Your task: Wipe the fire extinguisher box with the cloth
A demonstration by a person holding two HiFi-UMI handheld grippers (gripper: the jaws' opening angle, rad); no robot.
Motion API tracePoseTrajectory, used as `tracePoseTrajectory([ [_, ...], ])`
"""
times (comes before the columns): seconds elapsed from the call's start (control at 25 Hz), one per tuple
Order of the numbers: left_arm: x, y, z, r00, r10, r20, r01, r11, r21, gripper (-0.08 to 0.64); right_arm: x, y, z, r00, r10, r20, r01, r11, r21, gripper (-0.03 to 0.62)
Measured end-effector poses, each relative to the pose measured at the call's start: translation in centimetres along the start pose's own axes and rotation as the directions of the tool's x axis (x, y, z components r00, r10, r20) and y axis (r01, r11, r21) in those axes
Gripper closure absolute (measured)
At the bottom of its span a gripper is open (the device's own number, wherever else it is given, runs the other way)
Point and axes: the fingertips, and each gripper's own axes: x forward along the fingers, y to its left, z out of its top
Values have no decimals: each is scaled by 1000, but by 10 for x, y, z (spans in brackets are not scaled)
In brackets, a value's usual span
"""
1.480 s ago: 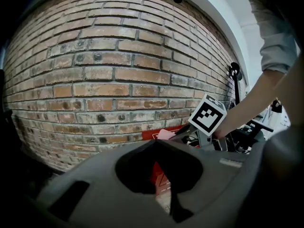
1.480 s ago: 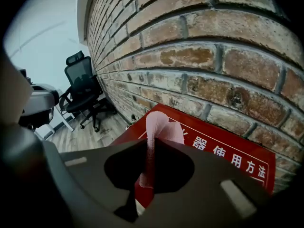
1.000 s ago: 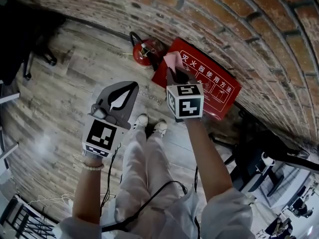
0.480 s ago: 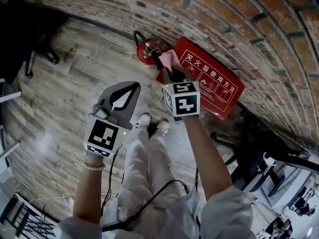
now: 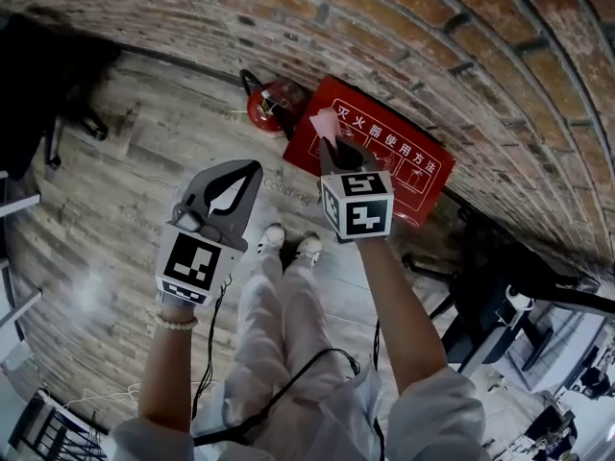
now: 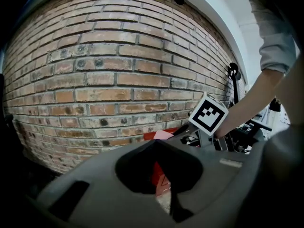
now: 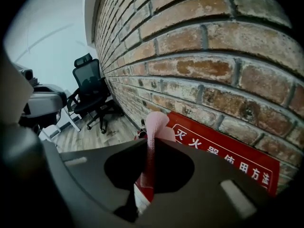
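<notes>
Brick wall (image 5: 404,27); box (image 5: 415,164) lengthwise alongside

You're in an office, loft-style: bare brick wall (image 5: 404,27), wood-plank floor (image 5: 115,209), black swivel chair (image 7: 92,91) by the wall, red fire extinguisher box (image 5: 415,161) at its foot.

left gripper (image 5: 252,168): jaws together, nothing between them; tips point forward, sits nearer the body than the right one
left forearm (image 5: 165,377): bare, reaching forward; bead bracelet (image 5: 178,322) at the wrist
right gripper (image 5: 332,142): jaws clamped on a pink cloth (image 5: 325,123) that sticks out past the tips
right forearm (image 5: 392,301): bare, stretched further forward; pale sleeve (image 5: 437,413) at the elbow
</notes>
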Motion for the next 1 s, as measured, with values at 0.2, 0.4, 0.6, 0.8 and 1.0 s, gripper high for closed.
tracePoseTrajectory([
  [0.2,10,-13,8,999,-33,-5,33,999,24,563,-33,-25,-6,999,-13,36,11,998,58,565],
  [0.4,21,-29,13,998,-63,-10,64,997,40,563,-70,-62,-20,994,-89,58,82,991,103,565],
  [0.6,28,-42,19,996,-86,-10,87,995,52,563,-105,-98,-48,983,-176,48,166,974,156,565],
  [0.8,35,-54,23,995,-104,-11,104,993,60,563,-139,-134,-82,958,-285,21,274,937,217,565],
  [1.0,40,-63,24,993,-119,-15,120,991,61,563,-167,-159,-117,934,-357,-28,352,901,254,565],
])
